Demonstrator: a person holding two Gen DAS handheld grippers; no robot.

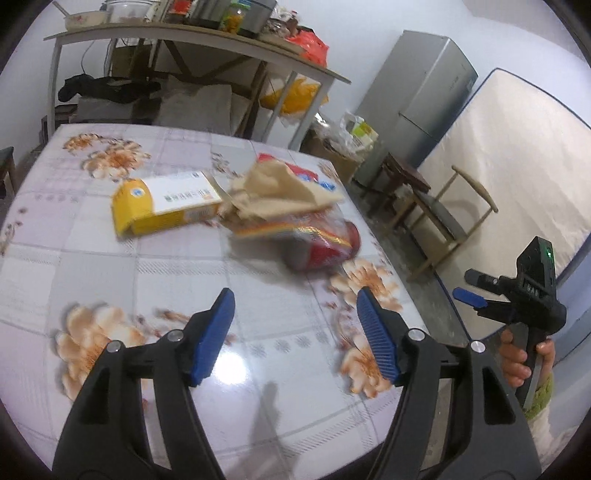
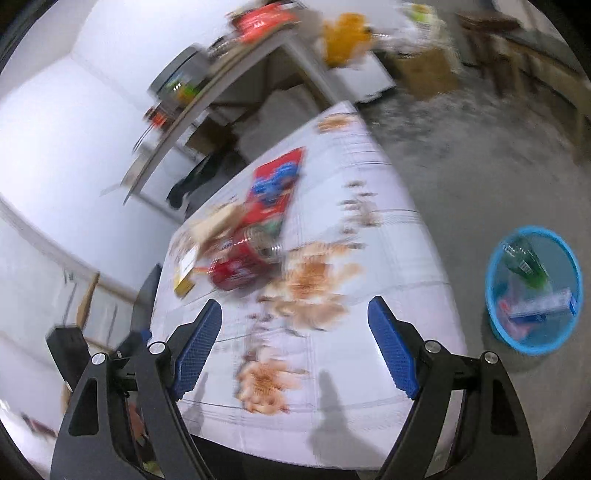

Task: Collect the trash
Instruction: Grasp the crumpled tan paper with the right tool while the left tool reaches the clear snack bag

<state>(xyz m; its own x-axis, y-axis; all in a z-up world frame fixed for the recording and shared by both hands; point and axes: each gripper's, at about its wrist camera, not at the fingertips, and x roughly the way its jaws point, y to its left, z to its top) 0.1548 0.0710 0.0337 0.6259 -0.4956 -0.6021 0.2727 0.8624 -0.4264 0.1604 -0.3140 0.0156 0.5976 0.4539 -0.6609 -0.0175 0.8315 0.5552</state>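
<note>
On the flowered table (image 1: 110,277) lie a yellow and white box (image 1: 166,205), a crumpled brown paper (image 1: 280,192) over a red snack wrapper (image 1: 306,177), and a red can (image 1: 325,247). My left gripper (image 1: 295,306) is open and empty, above the table short of the can. My right gripper (image 2: 295,321) is open and empty above the table's near end; in its blurred view the red can (image 2: 240,269) and red wrapper (image 2: 277,188) lie ahead. The right gripper also shows in the left wrist view (image 1: 469,291) beyond the table's right edge.
A blue basket (image 2: 533,291) stands on the floor right of the table, holding a green bottle (image 2: 524,262) and a blue box (image 2: 543,304). Behind are a cluttered shelf table (image 1: 207,33), a grey fridge (image 1: 417,99), a mattress (image 1: 513,155) and a wooden chair (image 1: 450,218).
</note>
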